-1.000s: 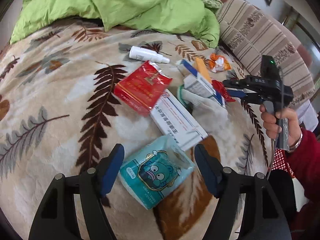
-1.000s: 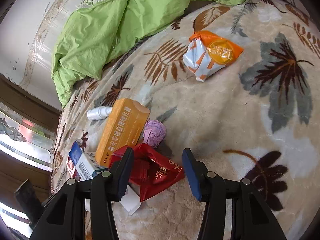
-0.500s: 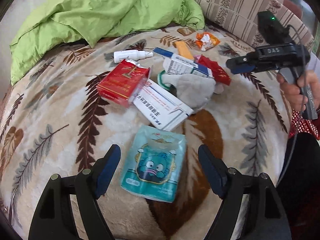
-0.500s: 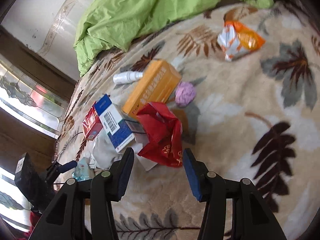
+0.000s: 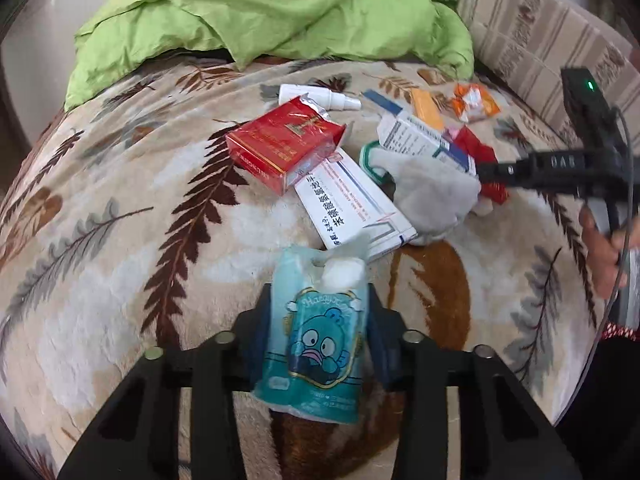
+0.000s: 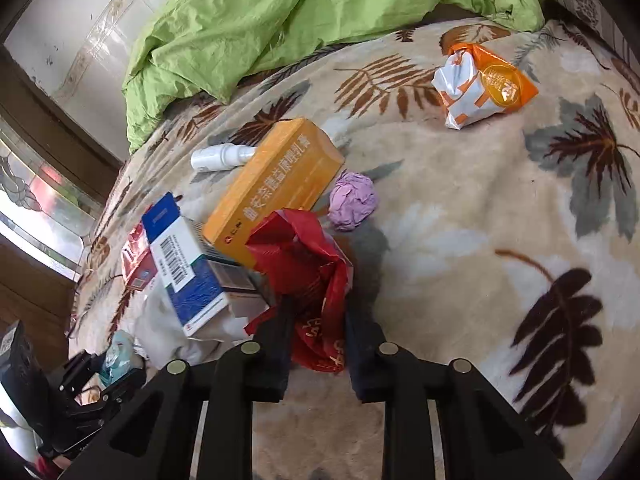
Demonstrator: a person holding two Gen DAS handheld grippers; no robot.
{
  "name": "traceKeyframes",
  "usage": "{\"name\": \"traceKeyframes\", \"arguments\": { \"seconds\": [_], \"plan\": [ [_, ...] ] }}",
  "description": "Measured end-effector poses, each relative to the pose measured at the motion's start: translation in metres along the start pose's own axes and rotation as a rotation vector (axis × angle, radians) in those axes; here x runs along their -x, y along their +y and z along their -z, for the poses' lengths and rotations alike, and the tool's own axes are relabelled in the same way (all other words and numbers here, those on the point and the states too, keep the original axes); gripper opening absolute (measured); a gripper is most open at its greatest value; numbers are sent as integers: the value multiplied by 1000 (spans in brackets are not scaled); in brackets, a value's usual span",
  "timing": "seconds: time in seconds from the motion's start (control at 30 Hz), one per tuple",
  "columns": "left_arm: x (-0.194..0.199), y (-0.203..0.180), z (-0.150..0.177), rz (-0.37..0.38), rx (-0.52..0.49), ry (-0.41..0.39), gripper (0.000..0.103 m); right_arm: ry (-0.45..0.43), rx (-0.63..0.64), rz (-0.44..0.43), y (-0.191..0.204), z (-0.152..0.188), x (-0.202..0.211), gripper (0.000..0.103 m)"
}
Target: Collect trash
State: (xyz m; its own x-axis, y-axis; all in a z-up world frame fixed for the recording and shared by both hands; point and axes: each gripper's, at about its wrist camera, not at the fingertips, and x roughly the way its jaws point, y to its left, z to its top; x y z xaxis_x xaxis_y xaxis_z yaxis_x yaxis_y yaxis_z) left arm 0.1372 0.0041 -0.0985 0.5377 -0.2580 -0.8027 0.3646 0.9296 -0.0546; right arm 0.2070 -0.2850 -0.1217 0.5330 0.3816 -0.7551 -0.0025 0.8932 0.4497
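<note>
My left gripper (image 5: 318,320) is shut on a teal cartoon wipes pack (image 5: 316,340), held over the leaf-patterned blanket (image 5: 120,240). My right gripper (image 6: 316,336) is shut on a crumpled red plastic bag (image 6: 304,268); it also shows in the left wrist view (image 5: 476,152). Beyond lie a red cigarette pack (image 5: 284,144), a white medicine box (image 5: 352,204), a blue-and-white box (image 6: 180,264), an orange box (image 6: 276,184), a white spray bottle (image 6: 220,157), a purple paper ball (image 6: 352,200) and an orange-white wrapper (image 6: 480,84).
A green quilt (image 5: 260,12) is bunched at the back of the bed. A striped cushion (image 5: 540,40) lies at the right. A grey-white crumpled cloth (image 5: 436,200) lies among the boxes. A window and dark wooden frame (image 6: 36,200) are at the left.
My left gripper moved in and shut on the teal wipes pack. My right gripper moved forward and shut on the red plastic bag.
</note>
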Motion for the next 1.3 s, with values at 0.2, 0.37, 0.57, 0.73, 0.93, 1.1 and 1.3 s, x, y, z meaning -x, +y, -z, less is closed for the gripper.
{"name": "traceKeyframes", "arguments": {
  "seconds": [0.2, 0.37, 0.57, 0.73, 0.93, 1.1, 1.3],
  "plan": [
    [20, -4, 9, 25, 123, -55, 33, -82, -1, 28, 14, 20, 32, 8],
    [33, -14, 17, 1, 175, -90, 33, -134, -9, 24, 20, 39, 60, 8],
    [47, -26, 21, -28, 199, -110, 33, -145, -40, -8, 22, 66, 85, 8],
    [54, -38, 24, -46, 185, -109, 33, -140, -34, -16, 26, 87, 96, 8],
    [66, -53, 26, -46, 158, -121, 33, -145, -38, -25, 25, 99, 111, 8],
    [73, -67, 24, -51, 122, -130, 33, -156, -44, -37, 26, 105, 121, 8],
    [77, -83, 23, -67, 75, -137, 33, -164, -53, -47, 25, 110, 131, 8]
  ]
}}
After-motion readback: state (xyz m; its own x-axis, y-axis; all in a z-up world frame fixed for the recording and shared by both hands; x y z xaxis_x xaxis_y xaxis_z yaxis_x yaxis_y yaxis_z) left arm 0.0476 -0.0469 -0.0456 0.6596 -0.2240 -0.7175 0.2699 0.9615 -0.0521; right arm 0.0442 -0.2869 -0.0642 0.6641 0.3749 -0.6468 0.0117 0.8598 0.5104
